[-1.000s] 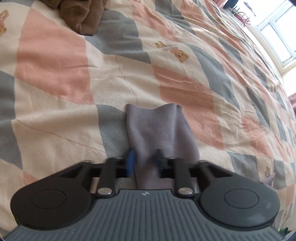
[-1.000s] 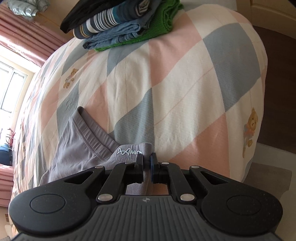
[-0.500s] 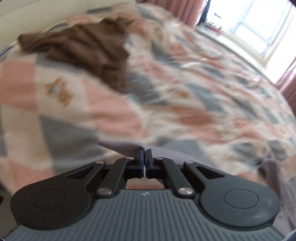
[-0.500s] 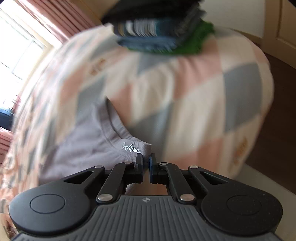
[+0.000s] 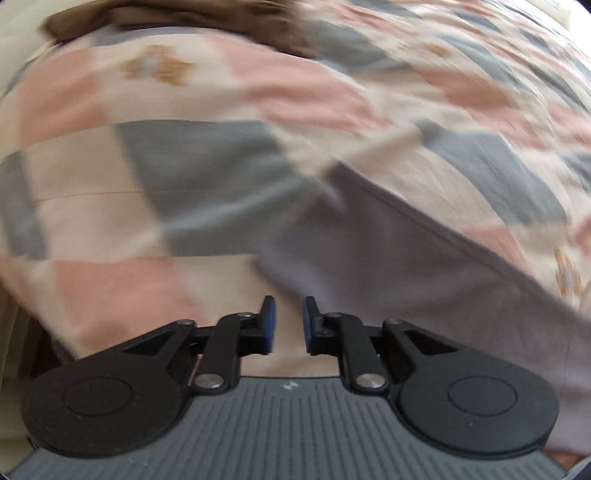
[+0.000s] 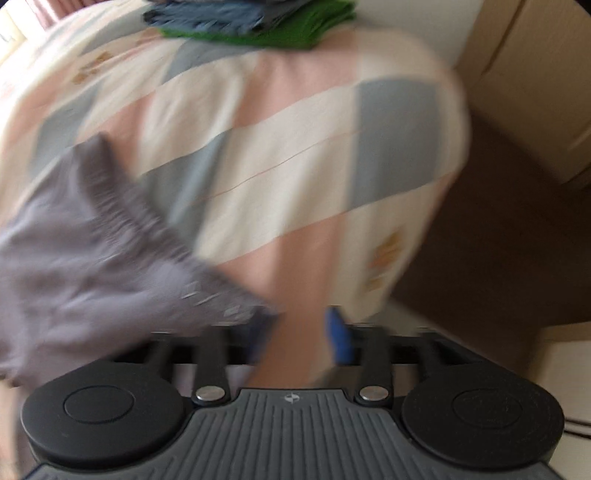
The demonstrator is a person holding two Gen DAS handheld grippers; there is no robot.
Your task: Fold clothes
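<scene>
Both grippers, clamped on the grey garment [image 5: 406, 266] half a second ago, have since let go. Left gripper [image 5: 289, 320]: jaws parted with bare bedspread [image 5: 184, 177] between the blue pads, holding nothing. Right gripper [image 6: 301, 332]: jaws spread wide, empty, though motion blur softens the fingers. One grey garment lies flat on the checked bedspread, just ahead and to the right of the left gripper, and to the left of the right gripper; its hemmed edge runs diagonally in the left view, and pale printed lettering shows near the corner closest to the right gripper. One brown garment [image 5: 177, 18] lies crumpled at the far edge of the bed. One stack of folded clothes [image 6: 255, 18], green at the bottom with blue above, sits at the far end. Both views are blurred.
</scene>
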